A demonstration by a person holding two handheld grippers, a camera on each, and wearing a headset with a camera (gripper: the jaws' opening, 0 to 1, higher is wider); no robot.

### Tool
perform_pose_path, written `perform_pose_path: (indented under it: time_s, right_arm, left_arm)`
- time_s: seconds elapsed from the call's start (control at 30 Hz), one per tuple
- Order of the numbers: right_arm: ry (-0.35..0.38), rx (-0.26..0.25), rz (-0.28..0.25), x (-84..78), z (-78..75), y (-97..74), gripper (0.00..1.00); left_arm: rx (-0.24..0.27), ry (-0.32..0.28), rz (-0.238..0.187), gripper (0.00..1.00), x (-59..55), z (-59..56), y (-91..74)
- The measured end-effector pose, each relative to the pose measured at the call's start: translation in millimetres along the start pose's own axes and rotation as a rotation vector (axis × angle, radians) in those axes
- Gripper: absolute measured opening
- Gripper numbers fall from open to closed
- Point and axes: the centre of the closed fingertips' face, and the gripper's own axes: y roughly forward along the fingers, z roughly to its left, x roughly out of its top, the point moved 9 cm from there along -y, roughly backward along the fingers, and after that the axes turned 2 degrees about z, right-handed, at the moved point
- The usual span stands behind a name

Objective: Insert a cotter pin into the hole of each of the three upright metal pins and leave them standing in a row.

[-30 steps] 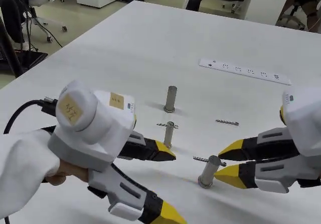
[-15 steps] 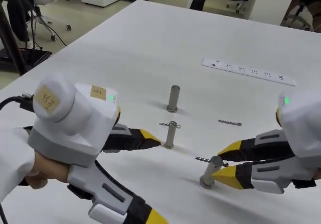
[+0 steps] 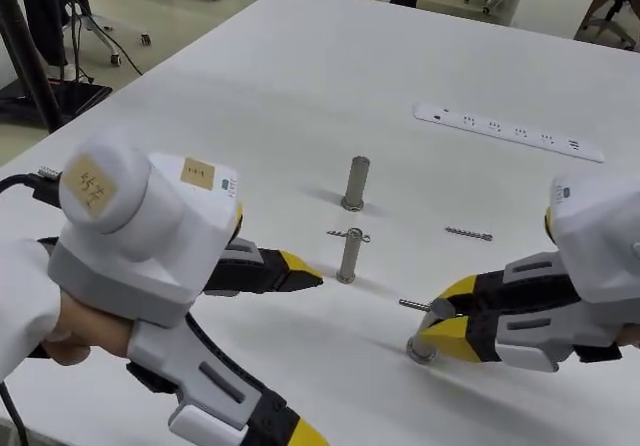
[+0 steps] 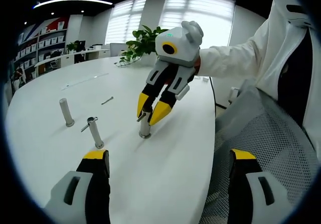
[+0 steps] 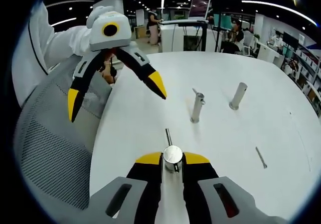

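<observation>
tabletop (image 3: pixel 300 86): nearest pin (image 5: pixel 173 155) between jaws of right gripper (image 3: pixel 443 313)

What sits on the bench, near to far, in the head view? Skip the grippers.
near pin → middle pin → loose cotter pin → far pin → power strip

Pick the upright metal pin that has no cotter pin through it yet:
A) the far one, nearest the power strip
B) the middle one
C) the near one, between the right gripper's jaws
A: the far pin stands bare at the top, while the middle pin and the near pin in the right gripper each carry a cotter pin.
</observation>
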Motion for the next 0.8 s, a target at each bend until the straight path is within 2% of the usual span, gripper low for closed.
perform_pose_path:
  time_s: [0.43,0.57,0.73,0.8]
  right_arm:
    - [0.000,-0.016,0.013,1.4,1.8,0.5,0.08]
    - [0.022,-0.018,0.014,1.8,1.2,0.4,0.08]
    - [0.066,-0.035,0.007,2.2,-10.3,1.2,0.08]
    - [0.059,-0.044,0.005,4.0,-13.8,0.8,0.08]
  left_arm:
    - [0.039,0.001,-0.005,0.99,-0.7,6.2,-3.1]
    - [0.053,0.004,0.001,0.99,-0.8,6.8,-3.9]
    - [0.059,0.001,0.002,0.99,-0.5,7.3,-5.4]
    - [0.063,0.002,0.004,0.99,-0.5,7.5,-5.8]
